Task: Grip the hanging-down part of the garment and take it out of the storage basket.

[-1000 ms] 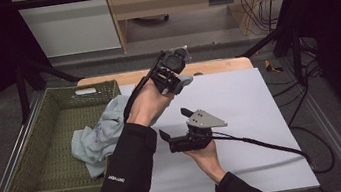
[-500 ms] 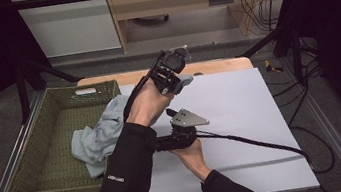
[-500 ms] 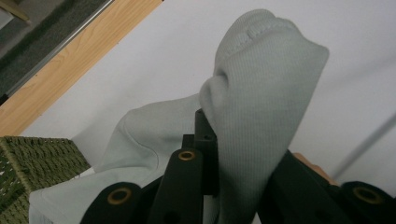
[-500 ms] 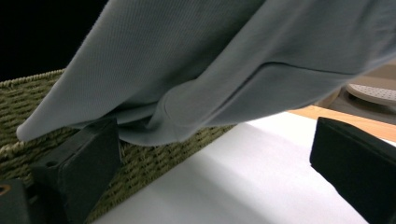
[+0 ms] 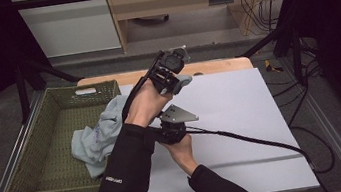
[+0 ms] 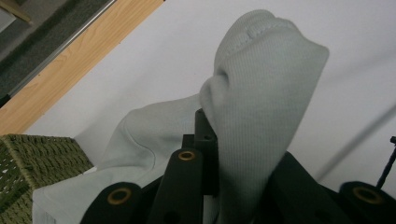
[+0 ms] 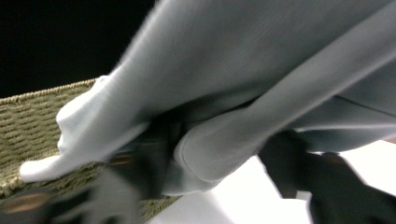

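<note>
left gripper (image 5: pixel 182 80) up over far table (image 5: pixel 242 116) edge, jaws pinched on pale grey garment (image 5: pixel 95 139) cuff; rest of garment hangs over basket (image 5: pixel 41 159) rim; right gripper (image 5: pixel 155 131) under left forearm, jaws just been closing, fold of cloth between them, can't tell if gripped yet

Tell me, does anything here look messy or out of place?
Only the pale grey garment: it hangs crumpled over the green woven basket's rim, half inside, half on the white table. The left gripper holds one end up, pinched shut. The right gripper's jaws have just been closing around a fold. Nothing looks damaged.
</note>
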Demonstrator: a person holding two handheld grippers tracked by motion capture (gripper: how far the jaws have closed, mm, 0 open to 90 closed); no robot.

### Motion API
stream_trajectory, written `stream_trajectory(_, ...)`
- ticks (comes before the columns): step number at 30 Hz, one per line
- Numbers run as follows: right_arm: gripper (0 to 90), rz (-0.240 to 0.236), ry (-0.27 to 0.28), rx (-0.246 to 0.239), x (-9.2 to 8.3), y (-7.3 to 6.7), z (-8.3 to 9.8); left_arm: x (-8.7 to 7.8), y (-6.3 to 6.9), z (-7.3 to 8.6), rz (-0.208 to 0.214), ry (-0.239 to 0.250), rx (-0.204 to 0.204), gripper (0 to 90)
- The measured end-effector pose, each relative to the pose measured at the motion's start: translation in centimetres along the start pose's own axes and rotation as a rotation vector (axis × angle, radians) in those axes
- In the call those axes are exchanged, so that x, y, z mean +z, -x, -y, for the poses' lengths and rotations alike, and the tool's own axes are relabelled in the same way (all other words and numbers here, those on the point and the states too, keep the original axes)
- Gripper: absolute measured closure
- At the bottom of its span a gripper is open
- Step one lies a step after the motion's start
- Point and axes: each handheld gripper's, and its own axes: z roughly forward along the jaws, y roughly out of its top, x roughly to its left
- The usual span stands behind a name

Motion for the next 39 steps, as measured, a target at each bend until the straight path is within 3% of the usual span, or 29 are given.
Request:
stream_trajectory(1,71.3,0.001,0.006,-0.001,0.0,0.1,-0.1,0.0,-0.1,0.0,-0.003,-0.001,-0.001,82.0)
stream_trajectory(2,78.4,0.004,-0.002,-0.006,-0.1,0.1,-0.2,-0.1,-0.1,0.1,-0.001,0.001,0.0,82.0)
stream_trajectory(5,86.0,0.002,-0.016,-0.014,-0.3,0.2,-0.2,-0.1,-0.2,0.1,-0.003,0.006,-0.012,82.1)
stream_trajectory(12,87.3,-0.02,-0.024,0.011,-1.2,0.6,-0.4,-0.4,-0.3,0.2,-0.008,0.011,-0.003,82.1)
stream_trajectory(14,87.4,-0.028,-0.024,-0.004,-2.1,0.9,-0.3,-0.4,-0.3,0.1,-0.008,0.015,-0.007,82.0)
stream_trajectory(17,87.5,-0.024,-0.026,0.025,-2.7,0.8,-0.3,-0.4,-0.2,0.0,-0.007,0.017,-0.005,82.1)
stream_trajectory(20,87.7,-0.031,-0.012,-0.024,-4.2,1.1,-0.5,-0.4,-0.1,-0.1,-0.008,0.014,0.0,82.0)
stream_trajectory(26,87.7,-0.032,0.003,-0.009,-6.5,2.3,-0.9,-0.4,-0.2,-0.1,-0.011,0.026,-0.009,82.0)
stream_trajectory(33,87.7,-0.031,0.02,-0.055,-9.7,3.6,-1.4,-0.5,-0.3,0.0,-0.013,0.018,-0.008,82.0)
stream_trajectory(39,87.7,-0.018,0.041,-0.052,-11.3,4.6,-1.8,-0.6,-0.3,0.1,-0.004,0.026,-0.007,82.0)
